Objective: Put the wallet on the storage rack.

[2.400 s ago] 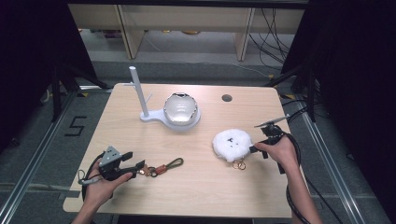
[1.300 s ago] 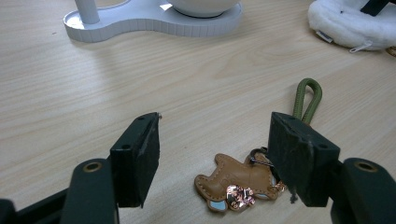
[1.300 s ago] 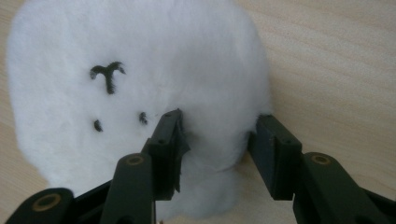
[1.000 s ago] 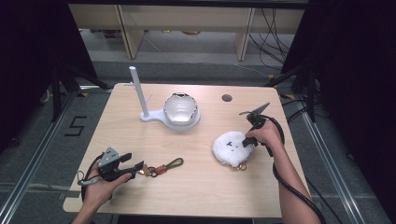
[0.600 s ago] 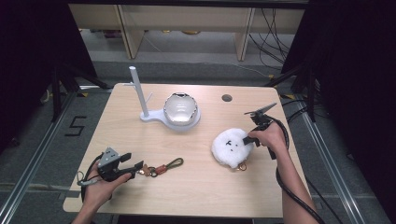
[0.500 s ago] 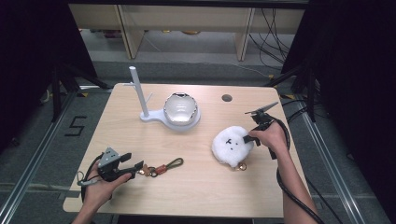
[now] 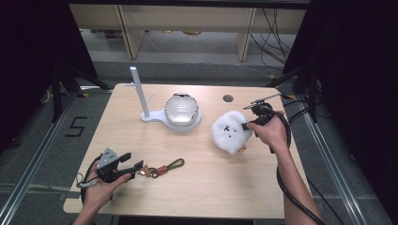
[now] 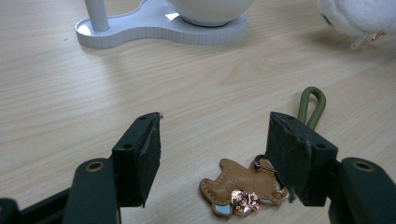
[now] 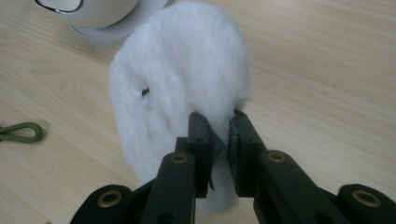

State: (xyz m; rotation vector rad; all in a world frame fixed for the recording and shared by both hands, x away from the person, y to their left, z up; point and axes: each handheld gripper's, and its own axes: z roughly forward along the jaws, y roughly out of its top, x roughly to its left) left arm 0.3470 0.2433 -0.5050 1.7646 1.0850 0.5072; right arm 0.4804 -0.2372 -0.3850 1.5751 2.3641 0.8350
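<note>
In the left gripper view, the white stand (image 8: pixel 159 23) was cut off by the top edge, its post and dome running out at twelve o'clock. The right tool (image 9: pixel 217 133) covered the plush's (image 9: pixel 177 88) near rim. The bear charm's (image 8: pixel 240 186) metal ring sat partly behind a jaw.

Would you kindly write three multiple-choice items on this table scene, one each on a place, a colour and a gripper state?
1. Where does the bear keychain lie?
A. Between the left gripper's jaws
B. On the white stand
C. Beside the table hole

2. What colour is the keychain's cord loop?
A. Red
B. Green
C. Blue

3. What is the right gripper doing?
A. Hanging open
B. Pinching the white plush
C. Holding the stand

Answers: 1 A, the bear sits in the open gap; 2 B, the loop is olive green; 3 B, both jaws press into the fluff.
</note>
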